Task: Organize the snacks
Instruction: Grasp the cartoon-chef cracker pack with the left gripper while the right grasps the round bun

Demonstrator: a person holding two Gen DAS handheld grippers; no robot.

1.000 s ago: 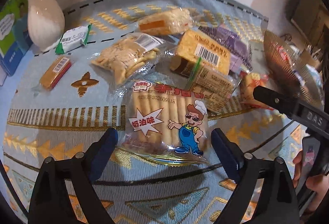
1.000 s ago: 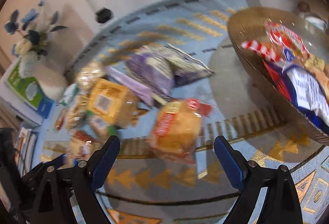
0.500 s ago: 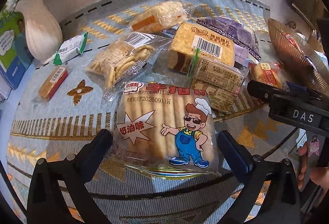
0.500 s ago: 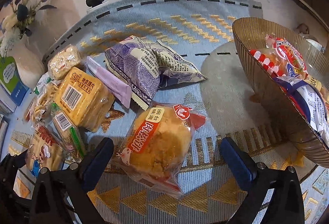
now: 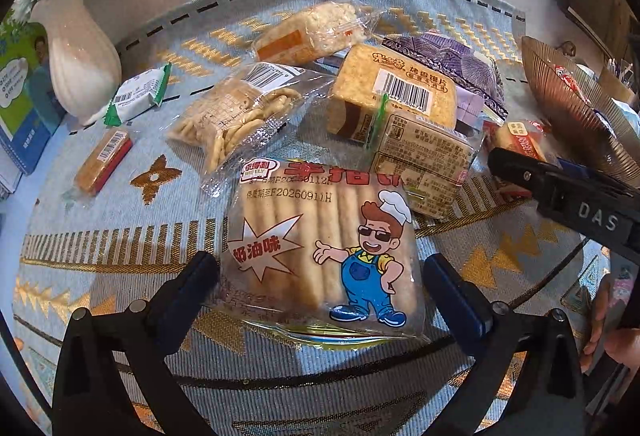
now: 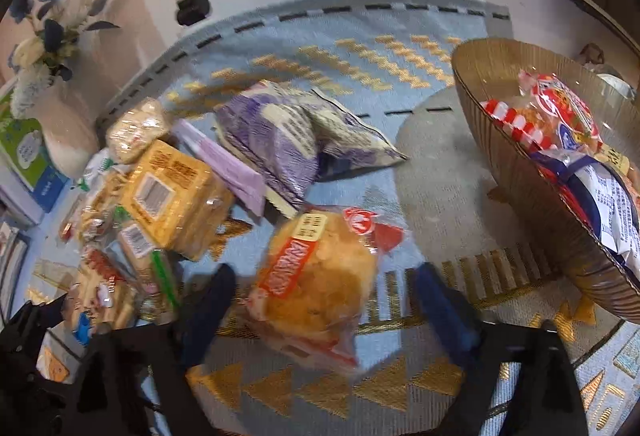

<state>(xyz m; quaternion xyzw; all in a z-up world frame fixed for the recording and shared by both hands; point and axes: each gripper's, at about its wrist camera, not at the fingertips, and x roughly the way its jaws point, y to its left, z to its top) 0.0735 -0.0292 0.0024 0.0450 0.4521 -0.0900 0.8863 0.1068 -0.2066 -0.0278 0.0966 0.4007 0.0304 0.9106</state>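
The biscuit pack (image 5: pixel 320 244) lies between the closing left claw (image 5: pixel 320 276), its sticks pointing away, pads not yet pressing. The right claw (image 6: pixel 320 296) closes around the bun (image 6: pixel 316 276), near the bowl (image 6: pixel 520 196).

The right view is motion-blurred — the bowl (image 6: pixel 532 196) runs off its right edge, label print on the packets unreadable.

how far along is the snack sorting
Done: a few packets already lie in the bowl. In hand: left gripper closing around the biscuit pack, right gripper closing around the bun. Left: the pile of snacks on the cloth.
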